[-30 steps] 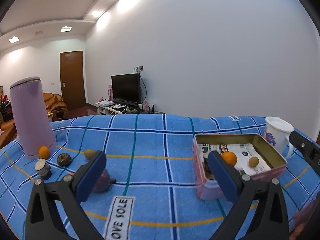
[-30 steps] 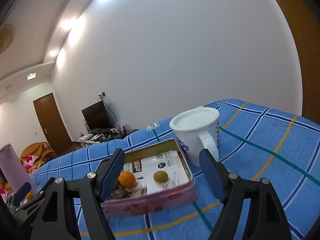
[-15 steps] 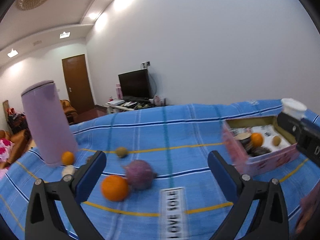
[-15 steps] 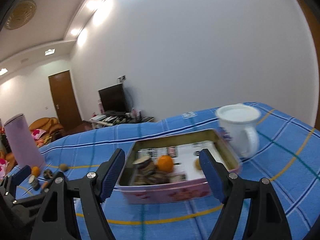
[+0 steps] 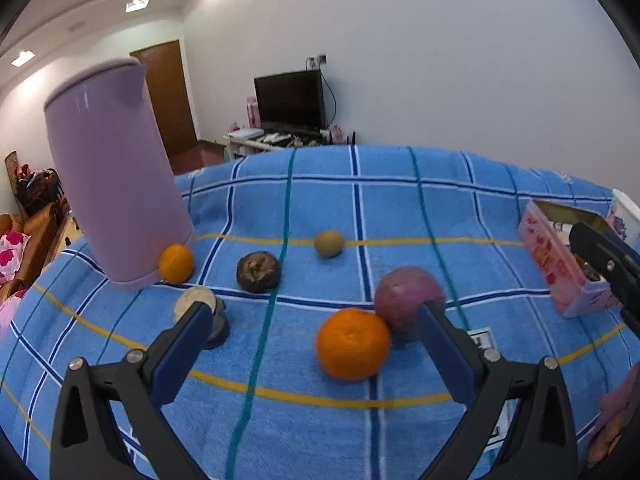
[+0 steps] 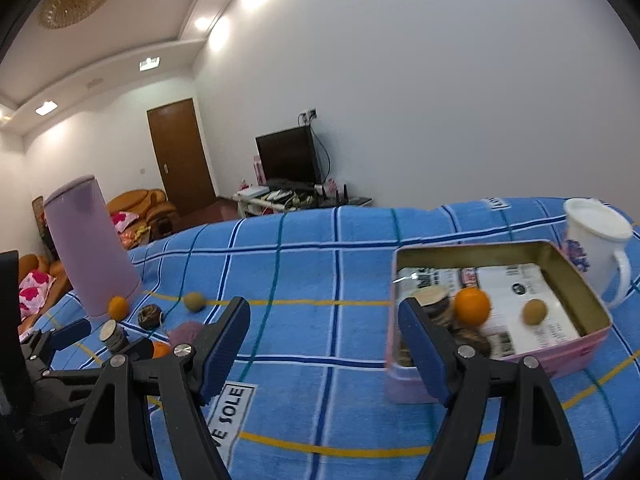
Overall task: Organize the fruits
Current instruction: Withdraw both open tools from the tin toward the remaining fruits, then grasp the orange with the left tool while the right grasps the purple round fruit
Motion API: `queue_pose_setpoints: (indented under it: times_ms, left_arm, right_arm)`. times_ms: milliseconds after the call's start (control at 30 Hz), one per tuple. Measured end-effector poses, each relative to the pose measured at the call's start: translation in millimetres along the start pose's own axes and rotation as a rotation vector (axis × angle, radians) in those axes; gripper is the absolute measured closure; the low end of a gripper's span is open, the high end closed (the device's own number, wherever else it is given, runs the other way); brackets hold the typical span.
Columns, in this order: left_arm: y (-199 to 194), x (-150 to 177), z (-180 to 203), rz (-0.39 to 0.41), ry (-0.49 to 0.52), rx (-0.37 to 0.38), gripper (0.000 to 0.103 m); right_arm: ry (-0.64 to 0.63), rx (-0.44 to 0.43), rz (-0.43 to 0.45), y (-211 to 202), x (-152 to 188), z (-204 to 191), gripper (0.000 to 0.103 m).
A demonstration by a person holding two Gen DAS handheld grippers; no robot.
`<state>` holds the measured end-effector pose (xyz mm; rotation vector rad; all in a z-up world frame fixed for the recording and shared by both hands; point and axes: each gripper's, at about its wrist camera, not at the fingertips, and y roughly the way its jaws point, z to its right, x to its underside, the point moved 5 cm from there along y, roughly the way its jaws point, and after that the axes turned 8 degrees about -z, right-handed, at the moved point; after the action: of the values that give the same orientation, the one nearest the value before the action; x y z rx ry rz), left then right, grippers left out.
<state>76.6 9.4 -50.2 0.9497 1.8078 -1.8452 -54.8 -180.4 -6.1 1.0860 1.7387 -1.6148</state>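
Observation:
In the left wrist view, loose fruits lie on the blue checked cloth: a big orange (image 5: pixel 353 344) touching a purple round fruit (image 5: pixel 408 296), a dark brown one (image 5: pixel 257 271), a small green-brown one (image 5: pixel 329 243), a small orange (image 5: pixel 176 263) and a cut-topped dark one (image 5: pixel 204 312). My left gripper (image 5: pixel 312 344) is open and empty, just above the big orange. In the right wrist view, the pink tin (image 6: pixel 560 360) holds an orange (image 6: pixel 472 306), a small brown fruit (image 6: pixel 534 312) and dark fruits. My right gripper (image 6: pixel 324 344) is open and empty, left of the tin.
A tall lilac jug (image 5: pixel 116 184) stands at the cloth's left by the small orange. A white mug (image 6: pixel 596 248) stands behind the tin on the right. The left gripper's body (image 6: pixel 60 360) shows at the lower left of the right wrist view.
My left gripper swung left and down toward the loose fruits; the big orange now sits between its fingers. My right gripper swung left, so the tin moved to its right.

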Motion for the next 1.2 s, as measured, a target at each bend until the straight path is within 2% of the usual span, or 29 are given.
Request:
queue_pose_setpoints:
  times_ms: [167,200,267,467,567,600,667,700,767,867,933,1033,1100,1167,1200]
  left_arm:
    - [17,5,8,-0.055,0.037,0.029,0.011]
    - [23,6,9,-0.086,0.037,0.044,0.015]
    - [23,5,8,-0.085,0.017,0.088,0.024]
    - [26,5,4,-0.104,-0.009,0.163,0.028]
    - [36,16,4,-0.197,-0.007,0.233,0.029]
    - [43,19,1,-0.242,-0.022,0.228,0.029]
    - [40,16,-3,-0.224,-0.029,0.21,0.026]
    - [40,14,-3,-0.217,-0.015,0.169,0.026]
    - [41,11,-1,-0.217,-0.002,0.14,0.03]
    - [42,7,8,-0.217,0.029,0.143,0.041]
    - [44,4,10,-0.222,0.034,0.17,0.054]
    - [45,3,3,-0.216,0.006,0.209,0.054]
    - [40,2,-8,-0.184,-0.042,0.202,0.055]
    - [27,-3,-18,-0.109,-0.07,0.178,0.055]
    - [20,-6,-23,-0.068,-0.077,0.141,0.055]
  right_arm:
    - [-0.015,-0.032,-0.022,10,4,-12,0.025]
    - [-0.015,-0.037,-0.031,11,5,-13,0.025]
    - [-0.016,-0.05,-0.048,15,6,-13,0.025]
    - [-0.029,-0.09,-0.087,22,3,-17,0.025]
    - [-0.028,-0.12,-0.111,25,3,-21,0.025]
    - [-0.032,-0.123,-0.116,25,4,-22,0.025]
    - [-0.051,-0.123,-0.127,28,5,-26,0.025]
    - [-0.058,-0.122,-0.131,29,6,-27,0.025]
    - [-0.064,-0.127,-0.138,32,7,-30,0.025]
    - [-0.066,-0.142,-0.163,39,8,-33,0.025]
    - [-0.065,-0.163,-0.186,45,9,-37,0.025]
    - [-0.092,-0.2,-0.227,55,11,-49,0.025]
    - [-0.114,-0.22,-0.239,58,13,-58,0.025]
    - [-0.139,-0.24,-0.251,61,15,-67,0.025]
    - [-0.152,-0.249,-0.257,63,15,-73,0.025]
